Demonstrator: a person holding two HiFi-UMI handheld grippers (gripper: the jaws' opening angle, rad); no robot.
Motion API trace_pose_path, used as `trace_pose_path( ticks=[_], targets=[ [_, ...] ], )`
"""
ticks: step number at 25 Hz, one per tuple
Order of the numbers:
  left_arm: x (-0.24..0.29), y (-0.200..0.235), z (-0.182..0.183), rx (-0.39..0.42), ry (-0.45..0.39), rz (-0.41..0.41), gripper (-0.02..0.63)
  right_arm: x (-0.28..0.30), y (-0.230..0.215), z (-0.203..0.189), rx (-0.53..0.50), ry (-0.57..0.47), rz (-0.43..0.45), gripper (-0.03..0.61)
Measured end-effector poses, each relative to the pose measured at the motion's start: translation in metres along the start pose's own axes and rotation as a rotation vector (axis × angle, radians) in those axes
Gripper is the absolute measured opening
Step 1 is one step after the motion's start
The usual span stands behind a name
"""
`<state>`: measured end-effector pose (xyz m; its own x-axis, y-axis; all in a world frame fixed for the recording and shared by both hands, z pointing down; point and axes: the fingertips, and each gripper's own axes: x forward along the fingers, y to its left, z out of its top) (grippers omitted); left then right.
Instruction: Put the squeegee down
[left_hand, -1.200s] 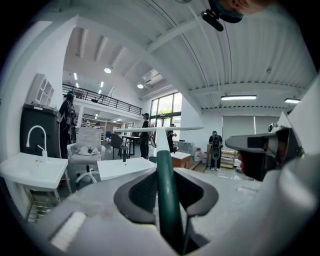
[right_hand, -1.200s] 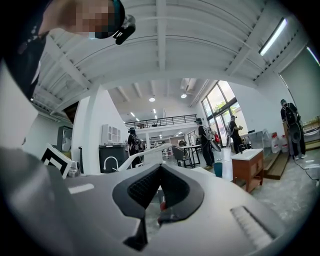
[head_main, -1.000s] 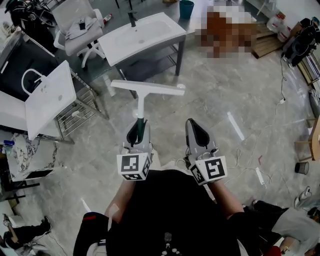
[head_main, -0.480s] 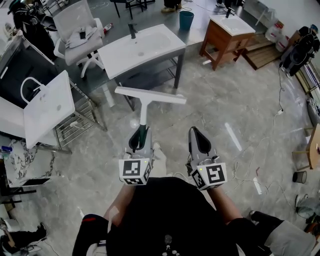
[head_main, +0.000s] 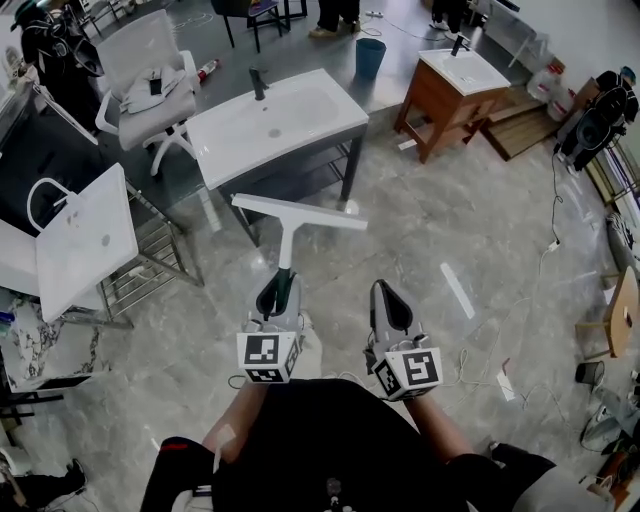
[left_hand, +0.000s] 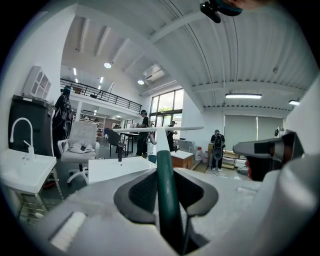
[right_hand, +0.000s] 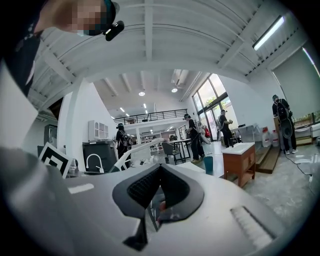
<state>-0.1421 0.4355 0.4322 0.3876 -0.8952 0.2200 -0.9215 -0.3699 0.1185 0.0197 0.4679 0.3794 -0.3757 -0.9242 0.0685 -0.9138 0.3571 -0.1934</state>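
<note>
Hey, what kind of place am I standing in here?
Most likely a workshop or test lab, not a real bathroom: a freestanding washbasin on a metal frame and a wooden vanity stand on open floor, with an office chair and loose cables nearby.

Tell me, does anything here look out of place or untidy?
Loose white cables trail across the floor at the right, a possible trip hazard. Clothing lies heaped on the office chair. Nothing looks spilled or broken.

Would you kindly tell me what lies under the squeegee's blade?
Grey marble floor, close to a leg of the sink stand. The squeegee blade itself covers the strip of floor directly beneath it.
</note>
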Motion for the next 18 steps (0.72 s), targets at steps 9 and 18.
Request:
trace_pose_path(
  ticks=[9,18],
  targets=[
    [0.071,0.038,0.017,-0.011,0.009,0.001,0.101,0.081,-0.024,0.010,0.005,0.011,-0.011,0.002],
    [0.123,0.075,0.042,0.001,-0.020,-0.027,0.101,0.142,-0.029,0.027,-0.021,-0.023,-0.041,0.002]
  ],
)
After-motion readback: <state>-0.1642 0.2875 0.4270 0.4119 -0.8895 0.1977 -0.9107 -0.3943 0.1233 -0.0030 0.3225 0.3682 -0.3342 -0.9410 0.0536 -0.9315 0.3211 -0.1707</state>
